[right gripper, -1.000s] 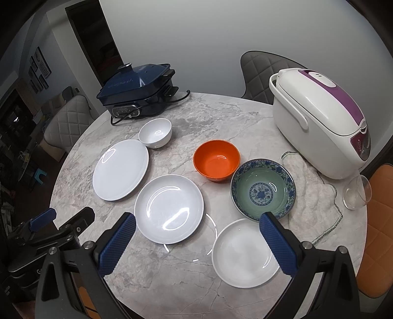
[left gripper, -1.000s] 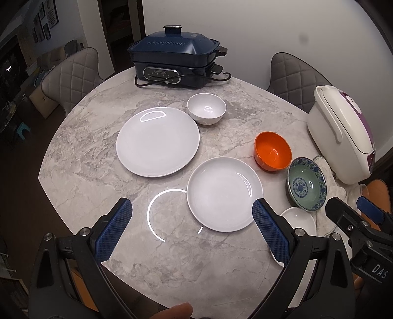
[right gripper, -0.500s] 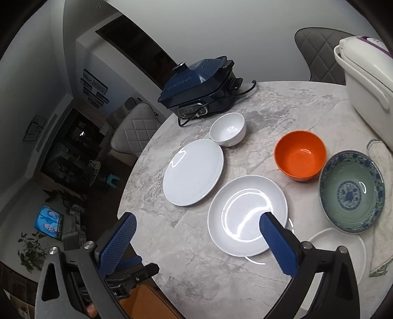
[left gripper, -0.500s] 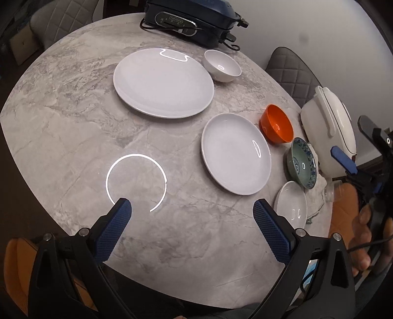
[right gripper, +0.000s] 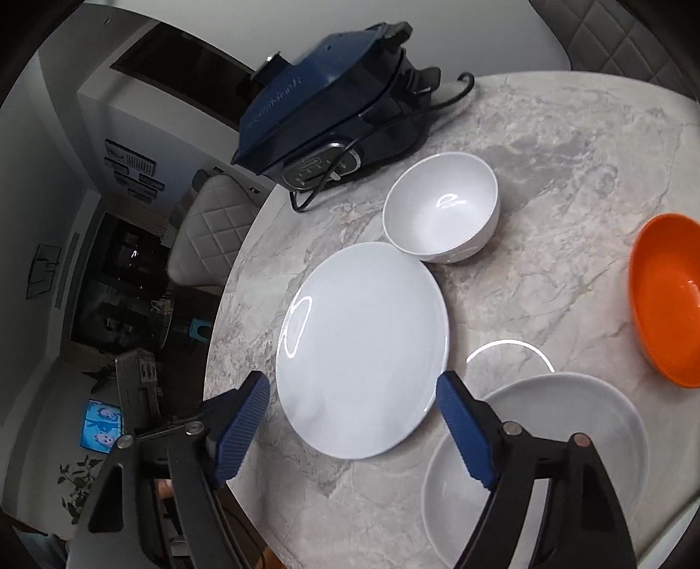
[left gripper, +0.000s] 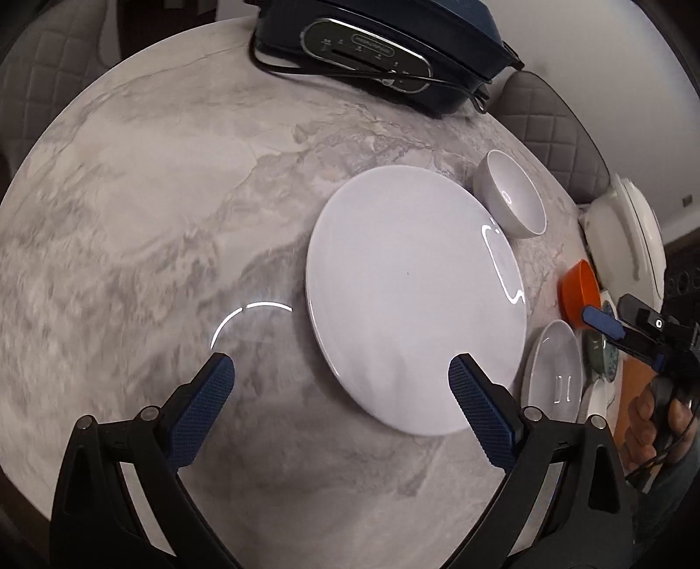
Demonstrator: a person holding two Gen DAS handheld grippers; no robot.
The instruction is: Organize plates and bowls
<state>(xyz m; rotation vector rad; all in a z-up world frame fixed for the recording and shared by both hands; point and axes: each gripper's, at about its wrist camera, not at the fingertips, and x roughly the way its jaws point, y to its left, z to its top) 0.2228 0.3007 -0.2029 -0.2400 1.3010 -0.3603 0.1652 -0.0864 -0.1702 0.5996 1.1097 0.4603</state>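
A large white plate (left gripper: 415, 297) (right gripper: 363, 350) lies flat on the marble table (left gripper: 153, 219). My left gripper (left gripper: 341, 381) hovers open over its near left edge, with nothing held. My right gripper (right gripper: 354, 411) (left gripper: 621, 317) hangs above the plate's near rim; its jaws are closing, the rim shows between them and the pads do not press on it. A white bowl (right gripper: 442, 210) (left gripper: 512, 199) stands just behind the plate. A medium white plate (right gripper: 538, 459) (left gripper: 553, 372) and an orange bowl (right gripper: 665, 297) (left gripper: 579, 291) sit to the right. A blue-green patterned bowl (left gripper: 606, 359) is partly hidden.
A dark blue electric grill (left gripper: 385, 39) (right gripper: 332, 114) with its cord stands at the table's far edge. A white rice cooker (left gripper: 630, 236) is at the right. Grey quilted chairs (left gripper: 551, 127) ring the table. A hand (left gripper: 656, 420) holds the right gripper.
Both grippers have dropped lower and swung left toward the large white plate, which now fills each view. The right gripper's fingers stand closer together than before.
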